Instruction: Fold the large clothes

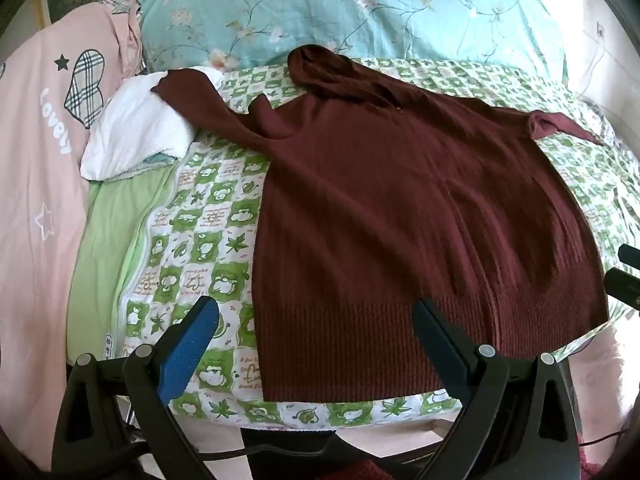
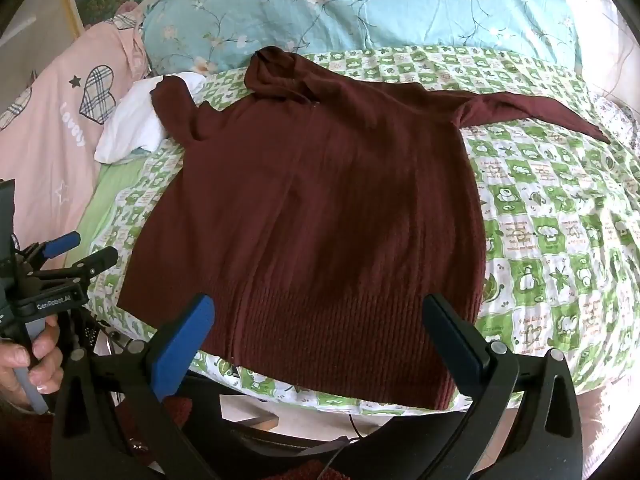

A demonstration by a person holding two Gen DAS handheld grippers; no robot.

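At the near edge of the bed (image 1: pixel 168 240), both tools are held above the hem with nothing gripped. The left gripper (image 1: pixel 316 320) is seen with its jaws spread as wide as they go, empty, the hem's left corner lying below and between them. The right gripper (image 2: pixel 320 316) is likewise wide open and empty, poised over the ribbed hem toward its right side. No fold has been made yet, as far as can be judged: the whole job is left to do.

The maroon sweater (image 1: pixel 400 208) is laid flat across the green-and-white checked sheet, hem nearest, neck farthest. Its ribbed band is spread out at the near edge; the body is smooth, with a few long soft creases. Farther off, the left sleeve is draped up onto a white towel (image 1: pixel 136 132), and the right sleeve is stretched out to the right. At the far end the collar is bunched just short of the floral pillow (image 1: pixel 340 8). A pink quilt (image 1: pixel 40 140) is seen along the left.
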